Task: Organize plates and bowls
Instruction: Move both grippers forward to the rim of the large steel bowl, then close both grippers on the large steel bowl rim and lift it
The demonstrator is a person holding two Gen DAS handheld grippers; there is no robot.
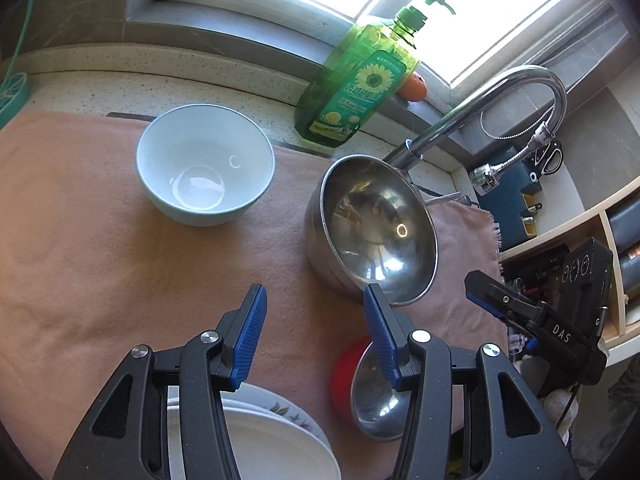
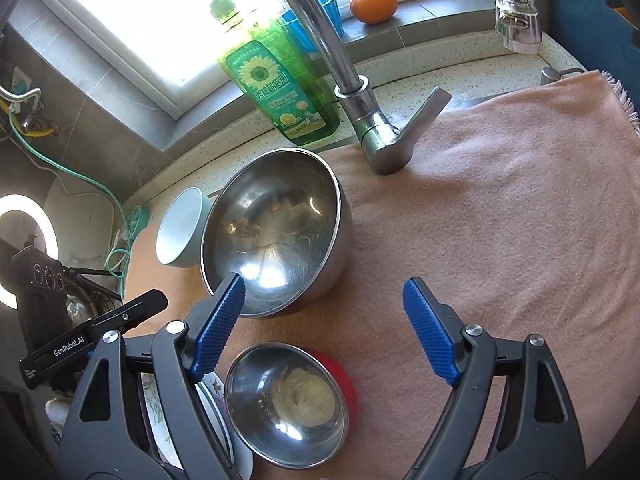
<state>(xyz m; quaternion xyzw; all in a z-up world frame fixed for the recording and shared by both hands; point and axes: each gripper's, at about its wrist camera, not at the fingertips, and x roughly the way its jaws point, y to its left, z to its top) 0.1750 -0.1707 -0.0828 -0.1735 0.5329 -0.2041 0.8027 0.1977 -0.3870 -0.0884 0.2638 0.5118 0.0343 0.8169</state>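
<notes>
On a peach towel stand a pale blue bowl, a large steel bowl and, nearer, a small steel bowl with a red outside. A stack of white plates, one with a flower pattern, lies at the near edge under my left gripper, which is open and holds nothing. In the right wrist view my right gripper is open and empty above the towel, just past the small steel bowl. Its left fingertip overlaps the large steel bowl's near rim. The blue bowl sits behind that.
A green dish soap bottle and a curved steel faucet stand at the back of the counter. An orange lies on the window sill. Shelves with bottles are at the right; a ring light glows at the left.
</notes>
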